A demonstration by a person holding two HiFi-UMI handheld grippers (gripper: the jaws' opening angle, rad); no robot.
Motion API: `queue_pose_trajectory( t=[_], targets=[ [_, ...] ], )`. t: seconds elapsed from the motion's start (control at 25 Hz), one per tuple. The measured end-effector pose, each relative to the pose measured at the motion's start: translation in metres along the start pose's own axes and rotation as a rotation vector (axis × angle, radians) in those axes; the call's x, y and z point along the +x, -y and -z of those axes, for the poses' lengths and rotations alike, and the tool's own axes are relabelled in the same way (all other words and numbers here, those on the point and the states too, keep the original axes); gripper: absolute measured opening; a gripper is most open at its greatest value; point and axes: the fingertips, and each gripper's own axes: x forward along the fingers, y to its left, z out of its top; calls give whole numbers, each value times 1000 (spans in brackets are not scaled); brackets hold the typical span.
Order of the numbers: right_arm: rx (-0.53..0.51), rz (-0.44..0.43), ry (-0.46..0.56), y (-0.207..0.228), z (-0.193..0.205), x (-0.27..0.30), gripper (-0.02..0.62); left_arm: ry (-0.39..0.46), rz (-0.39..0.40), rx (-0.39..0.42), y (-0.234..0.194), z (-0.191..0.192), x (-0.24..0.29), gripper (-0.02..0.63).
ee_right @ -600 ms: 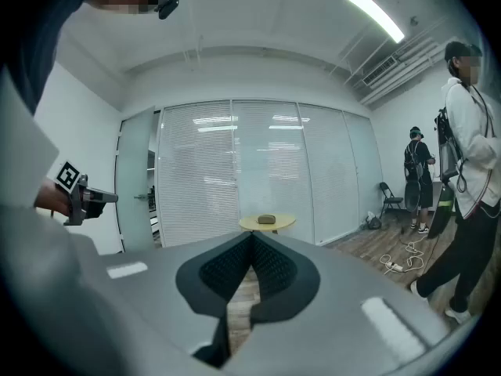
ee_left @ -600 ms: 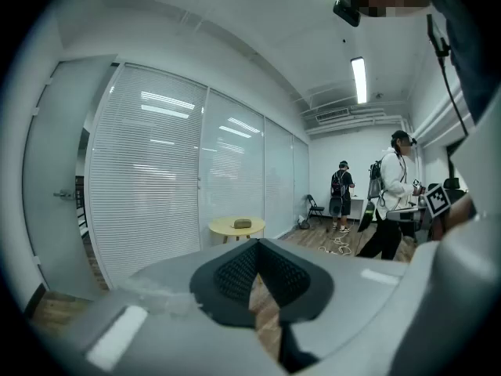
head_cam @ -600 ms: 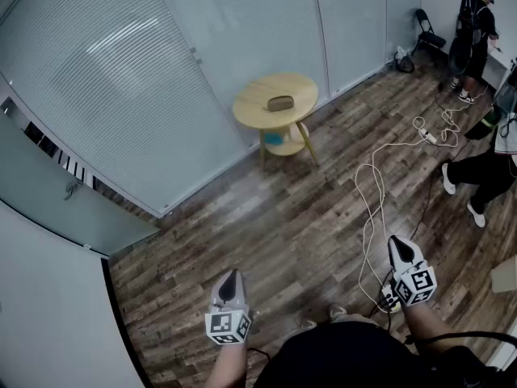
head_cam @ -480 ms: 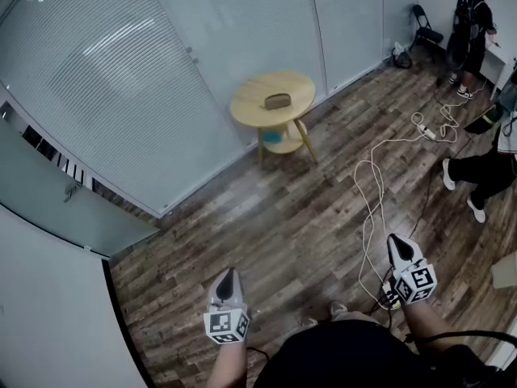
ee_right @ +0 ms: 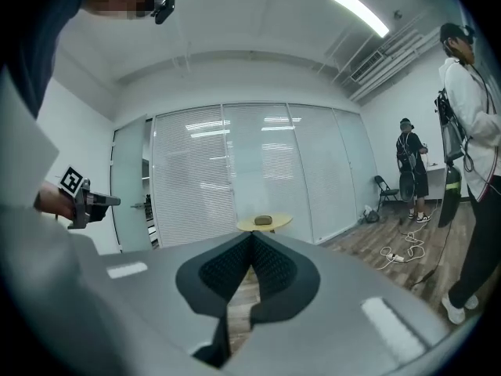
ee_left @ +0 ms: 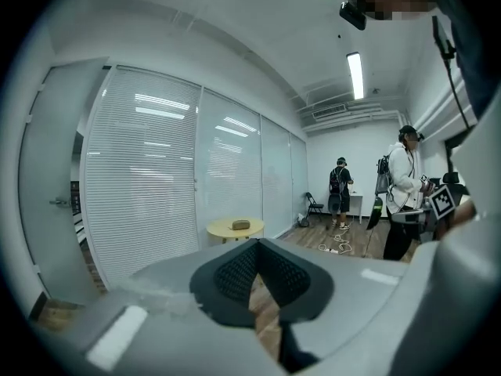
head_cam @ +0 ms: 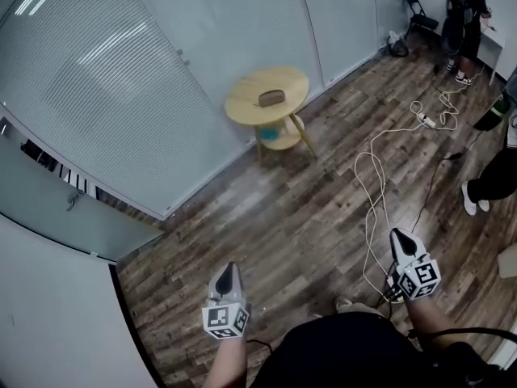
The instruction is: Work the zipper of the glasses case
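The glasses case (head_cam: 270, 97) is a small brown oblong lying on a round yellow table (head_cam: 242, 107) far across the room, by the glass wall. It also shows small and distant in the left gripper view (ee_left: 240, 225) and in the right gripper view (ee_right: 263, 220). My left gripper (head_cam: 227, 274) is held low at the bottom of the head view, shut and empty. My right gripper (head_cam: 401, 242) hangs at the lower right, also shut with nothing in it. Both are far from the case.
A white cable (head_cam: 372, 192) with a power strip (head_cam: 427, 122) snakes over the wood floor on the right. A person (head_cam: 462, 18) stands at the far right corner near a black chair (head_cam: 415, 10); another person's leg (head_cam: 489, 180) is at the right edge. Frosted glass walls run along the left.
The view has shifted: table and case sit a little lower and further left in the head view. The leg at the right has drawn toward the edge. Both grippers stay shut.
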Motion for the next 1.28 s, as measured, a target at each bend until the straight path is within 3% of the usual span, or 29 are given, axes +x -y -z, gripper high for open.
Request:
queue_pose_trajectory(
  t=[0.2, 0.4, 0.52, 0.64, 0.76, 0.88, 1.08, 1.28],
  targets=[
    [8, -25, 93, 13, -18, 1, 6, 9, 9, 10, 13, -6, 9, 2],
    [-36, -47, 55, 14, -10, 25, 6, 60, -31, 12, 9, -3, 19, 2],
    [-33, -47, 36, 13, -19, 43, 6, 46, 17, -29, 7, 0, 32, 2],
    [-52, -39, 42, 15, -37, 84, 6, 89, 22, -95, -16, -11, 67, 2],
    [-42, -24, 41, 3, -48, 127, 6, 99, 55, -112, -39, -30, 104, 2],
    [-64, -30, 77, -12, -66, 168, 6, 115, 107, -75, -61, -44, 134, 2],
    [-96, -11, 155, -26, -95, 216, 6, 154, 112, -53, -112, -55, 179, 2],
    [-95, 33, 99, -22, -87, 240, 6, 137, 125, -64, -135, -52, 219, 2]
  ],
)
